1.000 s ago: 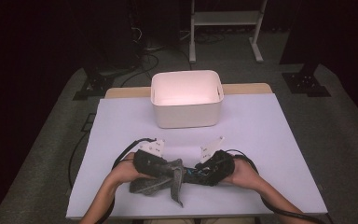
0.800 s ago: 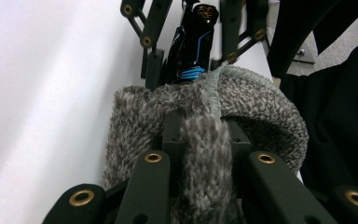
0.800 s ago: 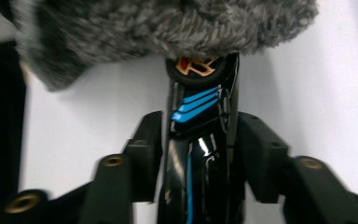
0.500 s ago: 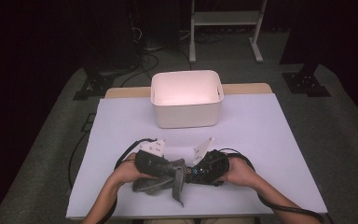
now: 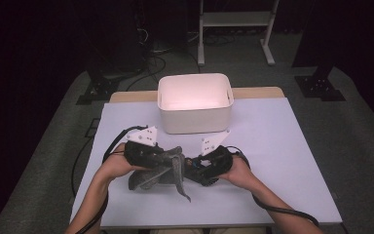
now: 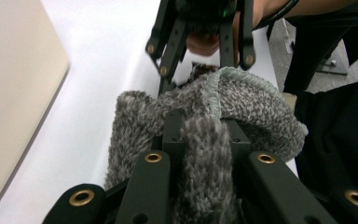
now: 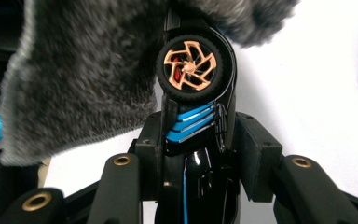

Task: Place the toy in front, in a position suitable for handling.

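A grey fuzzy cloth hangs between my two grippers near the table's front edge. My left gripper is shut on a fold of the cloth. The right gripper is shut on a black toy car with blue stripes and an orange-spoked wheel. The cloth drapes over the car's far end and hides it. In the high view the left gripper and right gripper point at each other, almost touching. The right gripper also faces the camera in the left gripper view.
A white rectangular bin stands at the back middle of the white table; its wall shows in the left gripper view. Metal stand legs and cables lie on the floor beyond the table.
Both grippers have shifted slightly left together, staying close. The cloth has slid a little over the toy car. Both grips are unchanged.
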